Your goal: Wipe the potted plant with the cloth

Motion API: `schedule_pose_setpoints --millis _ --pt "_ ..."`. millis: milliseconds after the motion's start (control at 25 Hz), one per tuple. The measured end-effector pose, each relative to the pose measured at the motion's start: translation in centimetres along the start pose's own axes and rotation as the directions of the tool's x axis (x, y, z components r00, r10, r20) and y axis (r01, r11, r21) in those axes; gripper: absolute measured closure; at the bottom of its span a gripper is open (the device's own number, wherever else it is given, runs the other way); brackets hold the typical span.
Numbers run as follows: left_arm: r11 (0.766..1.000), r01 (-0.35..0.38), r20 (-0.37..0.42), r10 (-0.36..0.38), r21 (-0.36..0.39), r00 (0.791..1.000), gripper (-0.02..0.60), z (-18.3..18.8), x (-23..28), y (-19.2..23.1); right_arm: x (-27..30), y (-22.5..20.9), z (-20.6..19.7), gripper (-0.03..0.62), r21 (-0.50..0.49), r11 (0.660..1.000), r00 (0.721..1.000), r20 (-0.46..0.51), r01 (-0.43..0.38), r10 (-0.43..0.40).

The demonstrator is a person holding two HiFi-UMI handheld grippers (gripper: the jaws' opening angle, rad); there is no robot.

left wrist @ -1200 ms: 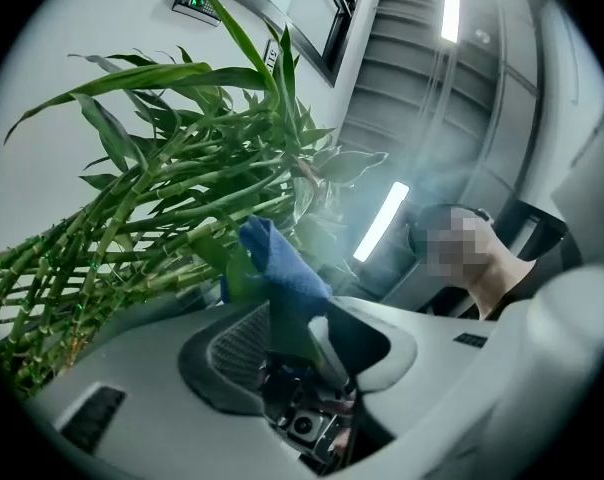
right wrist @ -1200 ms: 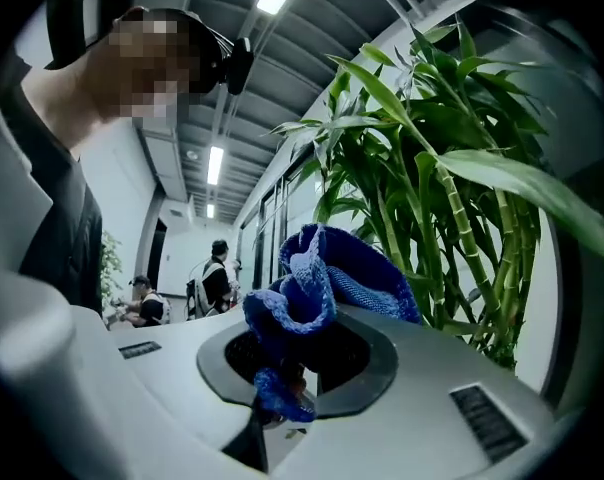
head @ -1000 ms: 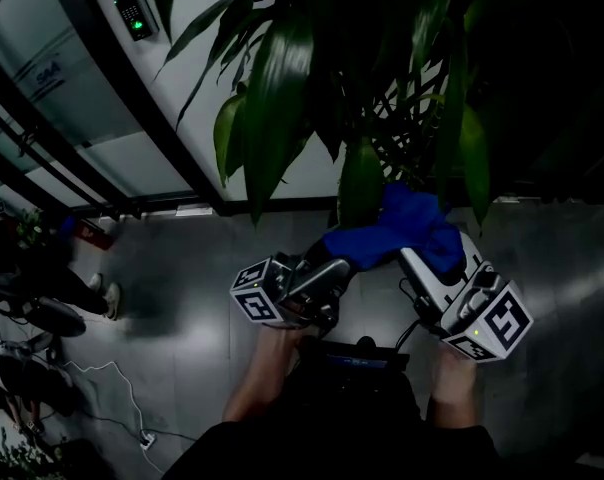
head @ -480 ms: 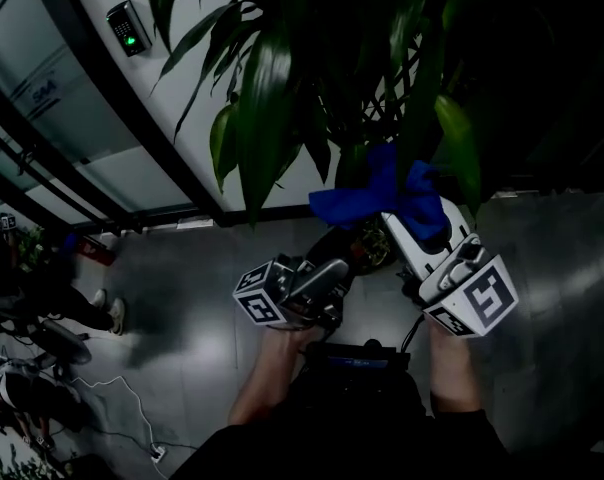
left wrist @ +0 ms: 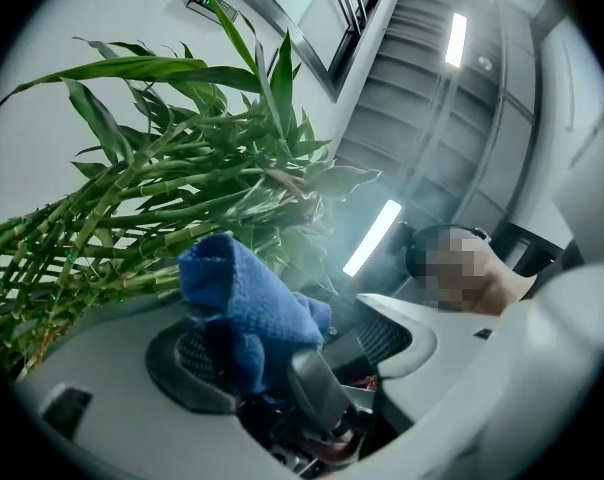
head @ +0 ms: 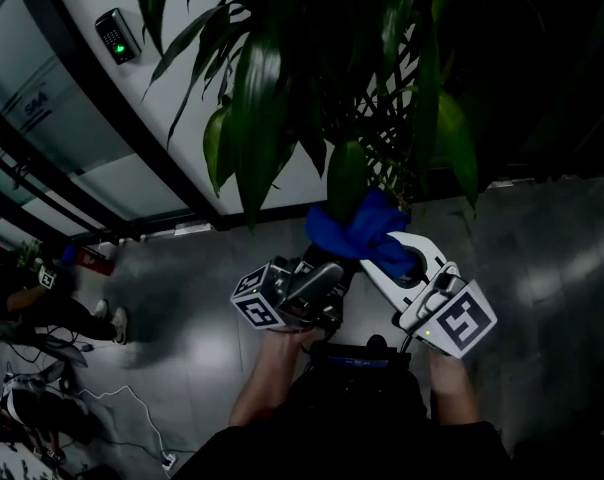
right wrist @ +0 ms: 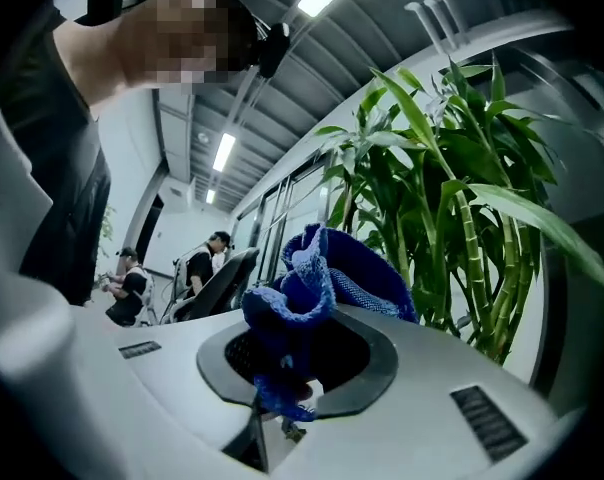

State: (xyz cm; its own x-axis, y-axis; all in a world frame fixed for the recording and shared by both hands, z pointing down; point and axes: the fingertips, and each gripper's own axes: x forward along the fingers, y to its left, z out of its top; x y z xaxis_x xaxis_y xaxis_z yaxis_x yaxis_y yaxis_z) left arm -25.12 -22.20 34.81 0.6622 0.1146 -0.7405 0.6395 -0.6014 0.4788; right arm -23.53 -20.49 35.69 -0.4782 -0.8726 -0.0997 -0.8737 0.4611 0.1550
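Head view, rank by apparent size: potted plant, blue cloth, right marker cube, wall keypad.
1. potted plant
2. blue cloth
3. right marker cube, close to the cloth in size and nearer the camera, so this ranking is unsure
4. wall keypad, farthest away

Potted plant [head: 282, 88]: leaf tops cut by the top edge, pot lost in the dark. Just below it, cloth [head: 357, 230] hides right gripper [head: 390, 256] tips. People [head: 32, 303] far left of it too dim.
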Motion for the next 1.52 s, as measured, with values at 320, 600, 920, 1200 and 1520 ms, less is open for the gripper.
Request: schedule_pose_setpoints --millis 320,600,920,1200,1520 --pt "0.999 0.0 -0.037 -0.002 -0.036 0.999 0.222 -0.8 -1.1 0.2 -1.3 4.1 -3.1 0.505 0.039 0.998 0.992 -0.11 -0.057 0.061" --pt "0.994 0.008 -0.054 -0.015 -0.113 0.998 0.222 -2.6 -2.1 0.5 -4.7 4.3 -2.5 0.506 0.141 0.99 0.999 -0.052 0.019 -0.011" --pt "0.995 0.019 -0.103 -0.028 -0.093 0.994 0.222 -5.2 0.1 -0.1 -11.2 0.1 2.9 0.506 0.153 0.985 0.974 0.197 0.078 -0.108" --pt "1.0 -0.011 -0.122 0.012 0.012 0.992 0.222 -10.9 7.5 1.1 -21.0 -6.0 5.8 0.505 0.166 0.985 0.94 0.329 0.039 -0.092" --pt "0.958 -0.194 -0.03 0.204 0.212 0.978 0.222 -15.8 14.7 4.9 -31.0 -15.9 6.0 0.506 0.203 0.978 0.919 0.392 -0.044 -0.04"
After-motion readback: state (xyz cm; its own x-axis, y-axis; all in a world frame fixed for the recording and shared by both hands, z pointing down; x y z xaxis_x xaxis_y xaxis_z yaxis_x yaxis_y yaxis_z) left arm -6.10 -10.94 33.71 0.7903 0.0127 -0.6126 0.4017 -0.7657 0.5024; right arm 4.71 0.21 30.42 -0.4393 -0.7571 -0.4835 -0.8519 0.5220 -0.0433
